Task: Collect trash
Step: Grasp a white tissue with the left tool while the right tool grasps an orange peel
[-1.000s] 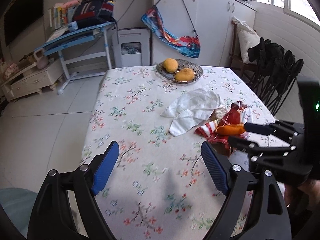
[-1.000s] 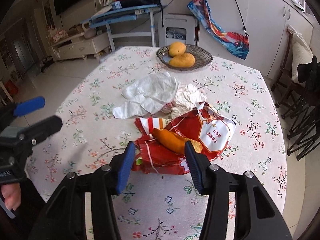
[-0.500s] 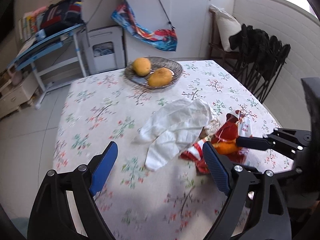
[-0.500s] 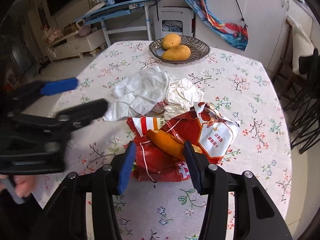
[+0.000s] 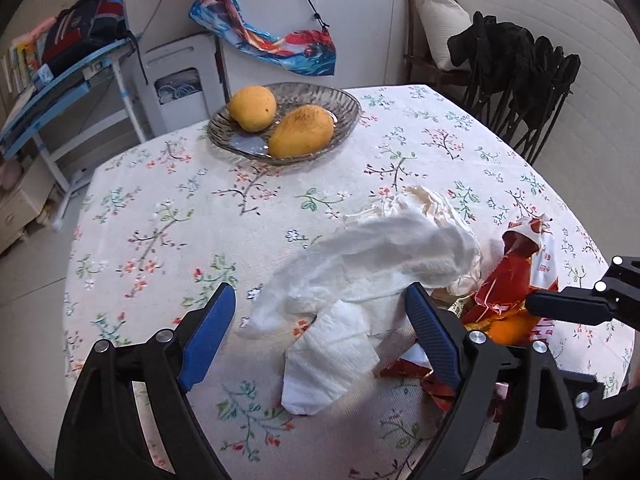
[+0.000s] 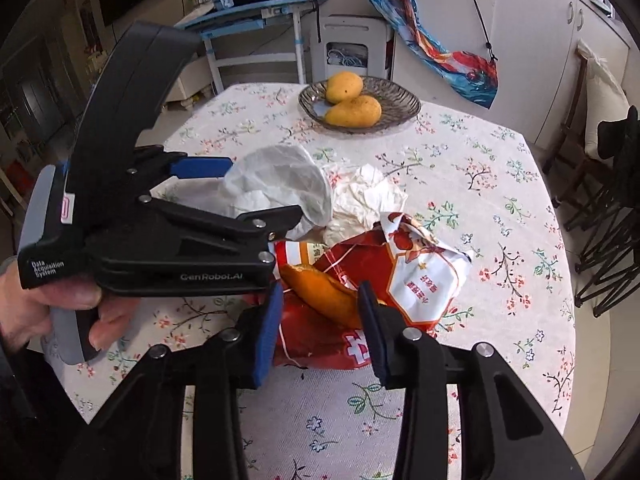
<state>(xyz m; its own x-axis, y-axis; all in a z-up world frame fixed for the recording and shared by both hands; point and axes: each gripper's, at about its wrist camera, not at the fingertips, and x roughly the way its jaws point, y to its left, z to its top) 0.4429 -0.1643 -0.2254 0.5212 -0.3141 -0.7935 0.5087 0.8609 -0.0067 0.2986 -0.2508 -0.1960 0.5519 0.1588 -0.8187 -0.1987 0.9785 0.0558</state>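
From the left wrist camera, a table with a flowered cloth fills the view. The left gripper hangs just above it with its blue-padded jaws spread wide, grasping nothing. Between and just past the jaws lies a heap of crumpled white tissue; its near flap reaches toward the camera, and the right-hand jaw covers part of its edge. To the right, a red snack wrapper and an orange peel are mostly hidden behind that jaw and behind a black finger of the right gripper entering from the frame edge. Farther back a glass dish holds two mangoes. From the right wrist camera, the right gripper is also open, its jaws hovering on either side of the orange peel, which lies on the red snack wrapper; whether the pads touch the wrapper is hard to tell. The left gripper, held in a hand, crosses the left side and hides part of the white tissue, which sits just behind the wrapper. The dish with the mangoes stands well beyond.
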